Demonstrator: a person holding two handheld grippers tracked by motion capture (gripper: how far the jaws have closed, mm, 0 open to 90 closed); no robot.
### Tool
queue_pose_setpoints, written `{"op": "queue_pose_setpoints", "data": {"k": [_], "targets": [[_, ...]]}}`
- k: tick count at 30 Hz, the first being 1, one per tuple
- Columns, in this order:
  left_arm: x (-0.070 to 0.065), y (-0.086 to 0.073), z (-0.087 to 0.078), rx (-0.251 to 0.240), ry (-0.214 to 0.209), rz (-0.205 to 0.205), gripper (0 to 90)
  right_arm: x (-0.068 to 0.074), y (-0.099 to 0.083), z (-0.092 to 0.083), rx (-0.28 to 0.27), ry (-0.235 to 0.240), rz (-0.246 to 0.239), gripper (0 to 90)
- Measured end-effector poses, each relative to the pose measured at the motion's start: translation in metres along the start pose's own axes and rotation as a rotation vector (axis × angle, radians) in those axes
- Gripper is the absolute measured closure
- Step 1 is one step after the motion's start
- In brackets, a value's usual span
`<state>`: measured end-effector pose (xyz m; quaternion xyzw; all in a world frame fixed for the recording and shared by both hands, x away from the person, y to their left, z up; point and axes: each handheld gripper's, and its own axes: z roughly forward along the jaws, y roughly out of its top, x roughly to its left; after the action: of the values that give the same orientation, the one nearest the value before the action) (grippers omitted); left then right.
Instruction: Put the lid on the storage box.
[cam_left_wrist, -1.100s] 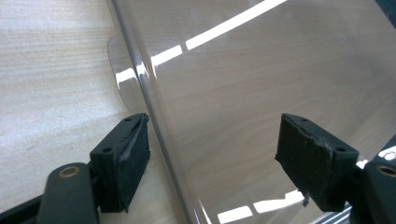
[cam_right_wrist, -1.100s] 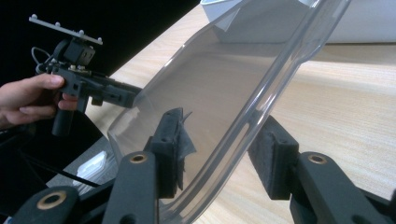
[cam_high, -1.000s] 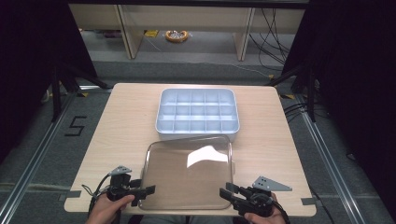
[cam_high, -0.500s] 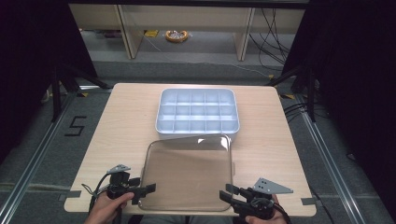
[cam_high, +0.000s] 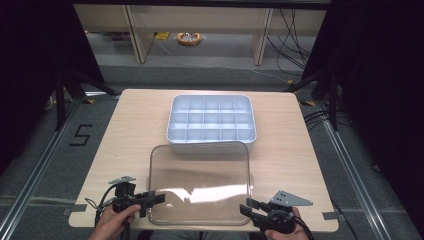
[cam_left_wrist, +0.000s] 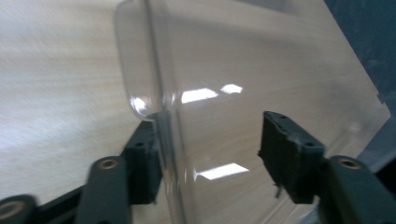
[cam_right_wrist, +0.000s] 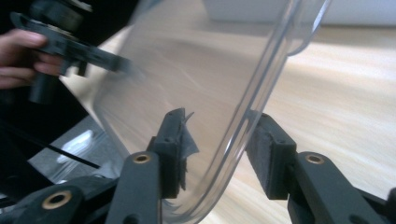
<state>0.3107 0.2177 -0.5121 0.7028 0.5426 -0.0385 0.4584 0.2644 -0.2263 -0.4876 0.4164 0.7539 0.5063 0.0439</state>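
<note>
left gripper (cam_high: 152, 199) at the near-left corner of the clear lid (cam_high: 200, 182); its jaws have just been closing with the lid's rim between them. In the left gripper view the left pad (cam_left_wrist: 148, 158) touches the rim, the right pad (cam_left_wrist: 285, 154) stands off from the plastic, so it's not clamped yet. Left hand (cam_high: 112, 222) cut off by the bottom edge

lid lies on the near half of the table (cam_high: 130, 130), far edge just beside the compartment tray (cam_high: 212, 120); whether they touch, can't tell. Lid's near edge seems to overhang the table front, hard to judge through glare. The lid's tilt is hard to judge from the high view

right gripper (cam_high: 247, 209) at the near-right corner, rim between the jaws. In the right gripper view the rim curves between the pads, right pad (cam_right_wrist: 268, 149) on it, left pad (cam_right_wrist: 175, 144) close on the inner face, contact hard to make out; reads as clenched on the lid. Right hand (cam_high: 285, 232) mostly cropped
</note>
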Motion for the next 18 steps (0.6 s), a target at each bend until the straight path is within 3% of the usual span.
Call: {"op": "queue_pose_setpoints", "data": {"k": [1,7,8,9,10,11,13,16,17,18], "targets": [[-0.002,0.0,0.0,-0.029,0.006,-0.012,43.7,0.0,0.0,0.0,0.0,0.0,0.0,61.1],[-0.008,0.001,-0.005,-0.058,0.028,0.049,49.0,-0.004,-0.003,0.005,0.038,-0.062,0.021,62.6],[-0.009,0.001,-0.005,-0.065,0.027,0.053,49.7,-0.001,-0.004,0.006,0.048,-0.043,0.087,62.7],[-0.01,0.001,-0.005,-0.065,0.031,0.065,51.1,-0.006,-0.004,0.007,0.068,-0.079,0.061,62.7],[-0.012,0.001,-0.005,-0.068,0.033,0.073,51.1,-0.006,-0.004,0.007,0.068,-0.079,0.061,62.7],[-0.015,0.0,-0.006,-0.066,0.046,0.108,51.9,-0.007,-0.005,0.009,0.063,-0.086,0.094,62.7],[-0.017,0.0,-0.006,-0.07,0.055,0.116,51.9,-0.01,-0.005,0.011,0.06,-0.074,0.077,62.8],[-0.02,0.001,-0.007,-0.071,0.072,0.135,51.9,-0.01,-0.005,0.012,0.061,-0.096,0.113,63.1],[-0.021,0.0,-0.008,-0.074,0.076,0.124,52.0,-0.012,-0.004,0.012,0.051,-0.12,0.084,63.7],[-0.021,0.0,-0.008,-0.075,0.078,0.13,52.0,-0.009,-0.004,0.013,0.045,-0.112,0.121,63.8]]}}
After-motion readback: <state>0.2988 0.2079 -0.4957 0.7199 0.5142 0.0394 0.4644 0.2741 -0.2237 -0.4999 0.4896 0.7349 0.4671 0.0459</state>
